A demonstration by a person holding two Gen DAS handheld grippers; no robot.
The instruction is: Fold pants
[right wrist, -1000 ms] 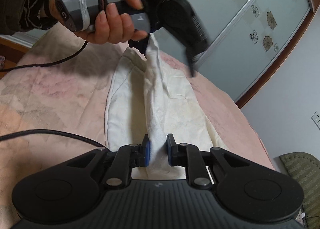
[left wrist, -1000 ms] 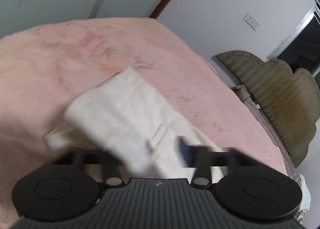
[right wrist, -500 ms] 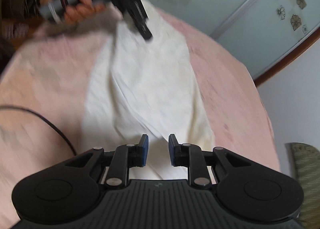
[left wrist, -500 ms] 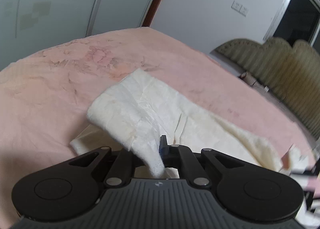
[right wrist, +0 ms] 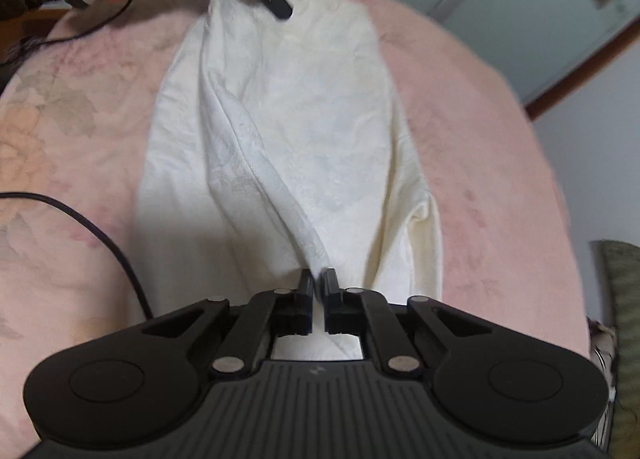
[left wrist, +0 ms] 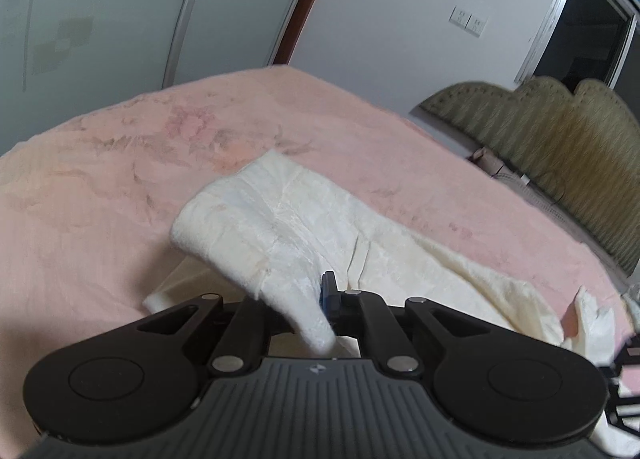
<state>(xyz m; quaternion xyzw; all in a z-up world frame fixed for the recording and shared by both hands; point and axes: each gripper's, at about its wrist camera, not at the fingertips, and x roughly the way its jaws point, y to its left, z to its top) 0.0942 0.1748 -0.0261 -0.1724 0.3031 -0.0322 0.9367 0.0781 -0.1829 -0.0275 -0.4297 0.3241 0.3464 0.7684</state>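
Right gripper (right wrist: 318,285) jaws just closed, now clamped on pants (right wrist: 280,131) edge at 6 o'clock. Left gripper (left wrist: 316,295) pinching opposite end (12 o'clock in right view). Pants stretched along pink bedspread (left wrist: 100,187), both ends secured; lift-and-fold likely next.

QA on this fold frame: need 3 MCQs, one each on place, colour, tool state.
1. The pants lie on:
A a pink bedspread
B a wooden floor
C a sofa

2. The pants are:
A blue
B cream-white
C black

3. The right tool is:
A wide open
B out of view
C shut on the pants

Key:
1 A, the pants spread over the bedspread.
2 B, the cloth is pale cream in both views.
3 C, the right tool pinches a fold of the cloth.
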